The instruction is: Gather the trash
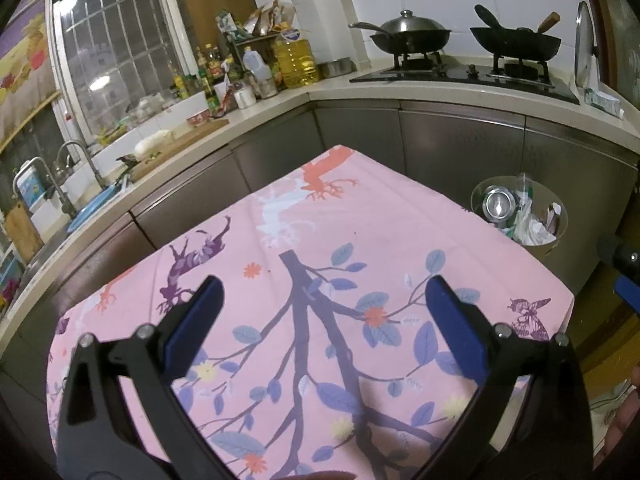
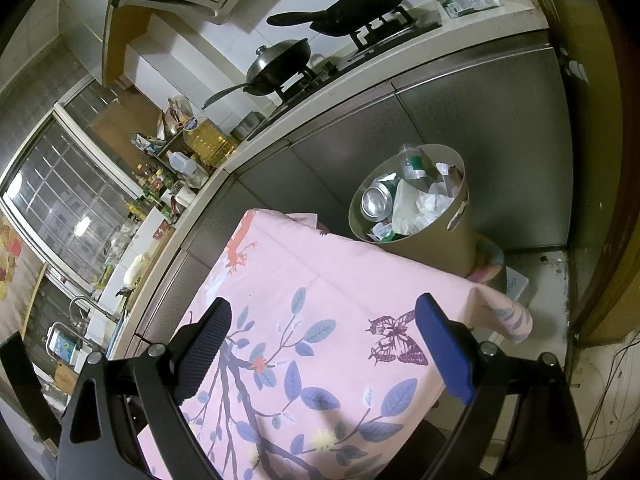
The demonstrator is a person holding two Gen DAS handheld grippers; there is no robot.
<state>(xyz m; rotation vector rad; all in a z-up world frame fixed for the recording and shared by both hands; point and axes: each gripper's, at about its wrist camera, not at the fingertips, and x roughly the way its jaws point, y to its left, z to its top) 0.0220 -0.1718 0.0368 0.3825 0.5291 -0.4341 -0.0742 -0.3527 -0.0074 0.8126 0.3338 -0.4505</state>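
Note:
A tan trash bin [image 2: 436,244] stands on the floor past the table's far right corner, filled with a metal can [image 2: 376,200], a clear plastic bottle [image 2: 414,164] and crumpled white paper [image 2: 430,202]. It also shows in the left wrist view [image 1: 520,210]. My left gripper [image 1: 322,290] is open and empty above the pink floral tablecloth [image 1: 360,240]. My right gripper [image 2: 324,312] is open and empty above the cloth's right side [image 2: 340,280], short of the bin.
Grey cabinet fronts [image 1: 460,140] wrap around behind the table. The counter holds a gas stove with two woks [image 1: 412,34], oil bottles [image 1: 296,60], a cutting board and a sink [image 1: 80,184] at left. Cables lie on the floor at right [image 2: 612,380].

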